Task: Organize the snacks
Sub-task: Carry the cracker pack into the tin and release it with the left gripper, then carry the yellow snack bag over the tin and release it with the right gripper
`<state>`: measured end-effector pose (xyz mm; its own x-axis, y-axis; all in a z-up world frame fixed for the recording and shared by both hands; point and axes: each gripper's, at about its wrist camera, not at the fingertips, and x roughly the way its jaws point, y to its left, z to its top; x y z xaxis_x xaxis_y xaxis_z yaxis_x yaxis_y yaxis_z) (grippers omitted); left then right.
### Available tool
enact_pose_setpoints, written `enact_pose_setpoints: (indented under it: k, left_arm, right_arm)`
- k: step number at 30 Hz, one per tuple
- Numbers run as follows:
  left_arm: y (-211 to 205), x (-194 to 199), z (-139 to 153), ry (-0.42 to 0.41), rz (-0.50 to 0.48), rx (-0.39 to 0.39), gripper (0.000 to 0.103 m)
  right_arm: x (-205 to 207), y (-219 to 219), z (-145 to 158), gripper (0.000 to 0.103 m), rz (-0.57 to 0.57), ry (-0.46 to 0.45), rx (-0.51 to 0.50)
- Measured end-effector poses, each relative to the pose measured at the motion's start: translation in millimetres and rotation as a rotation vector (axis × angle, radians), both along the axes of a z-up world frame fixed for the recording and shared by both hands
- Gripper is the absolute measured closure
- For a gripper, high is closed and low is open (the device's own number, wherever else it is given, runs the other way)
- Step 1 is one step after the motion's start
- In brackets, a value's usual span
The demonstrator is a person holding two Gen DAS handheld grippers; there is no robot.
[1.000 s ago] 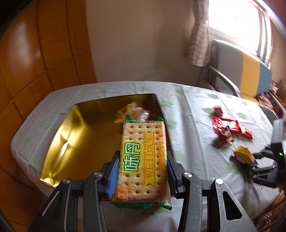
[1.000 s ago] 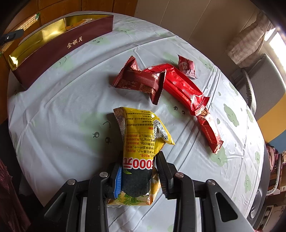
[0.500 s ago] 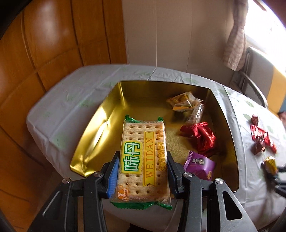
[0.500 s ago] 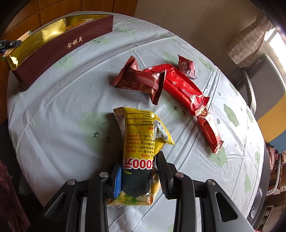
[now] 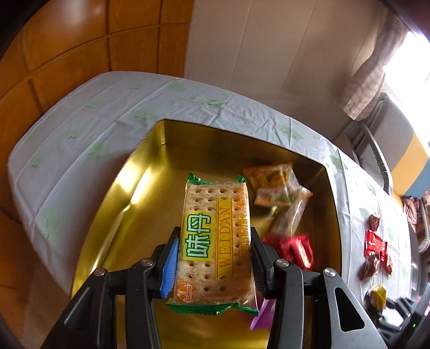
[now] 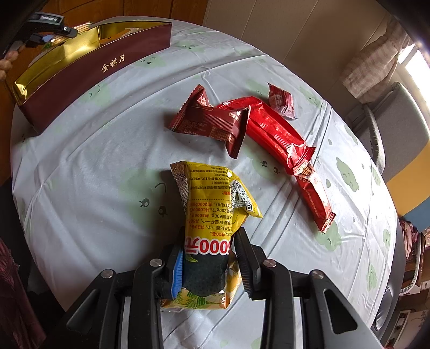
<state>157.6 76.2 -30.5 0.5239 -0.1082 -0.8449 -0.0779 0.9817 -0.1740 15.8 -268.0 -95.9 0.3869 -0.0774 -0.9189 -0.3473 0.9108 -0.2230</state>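
My left gripper (image 5: 213, 249) is shut on a cracker pack (image 5: 215, 236) with a green and yellow label, held above the gold box (image 5: 126, 193). Inside the box lie orange packets (image 5: 271, 177), a clear wrapped bar (image 5: 290, 214), red candies (image 5: 295, 249) and a purple packet (image 5: 259, 316). My right gripper (image 6: 208, 255) is shut on a yellow snack bag (image 6: 212, 214) just above the table. The box, maroon outside, shows far left in the right wrist view (image 6: 80, 77), with the left gripper (image 6: 45, 24) over it.
Dark red packet (image 6: 212, 120), long red bar (image 6: 276, 131), second red bar (image 6: 314, 196) and small red packet (image 6: 280, 100) lie on the white tablecloth (image 6: 94, 174). A chair (image 5: 389, 150) stands past the table's far edge. Wood panelling is on the left.
My left gripper has moved further over the gold box and lower with the cracker pack. My right gripper and the yellow bag have not moved.
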Motion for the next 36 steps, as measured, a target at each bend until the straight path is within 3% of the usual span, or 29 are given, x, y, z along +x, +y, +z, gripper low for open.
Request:
enact_pose_setpoints:
  k: [8, 14, 23, 36]
  left_arm:
    - [-18.1, 54.9, -23.5, 0.049, -0.017, 0.06, 0.056]
    - [-29.5, 70.7, -43.8, 0.071, -0.012, 0.092, 0.053]
    - [-38.2, 37.8, -28.5, -0.01, -0.006, 0.158, 0.053]
    - [-53.5, -36.0, 5.4, -0.133, -0.067, 0.154, 0.053]
  right_arm:
    - [0.9, -2.4, 0.5, 0.068, -0.004, 0.001, 0.006]
    - [2.3, -5.7, 0.7, 0.068, -0.004, 0.002, 0.011]
    - [1.6, -5.3, 0.3, 0.068, -0.002, -0.003, 0.004]
    - [-1.7, -1.9, 0.7, 0.068, -0.002, -0.008, -0.005]
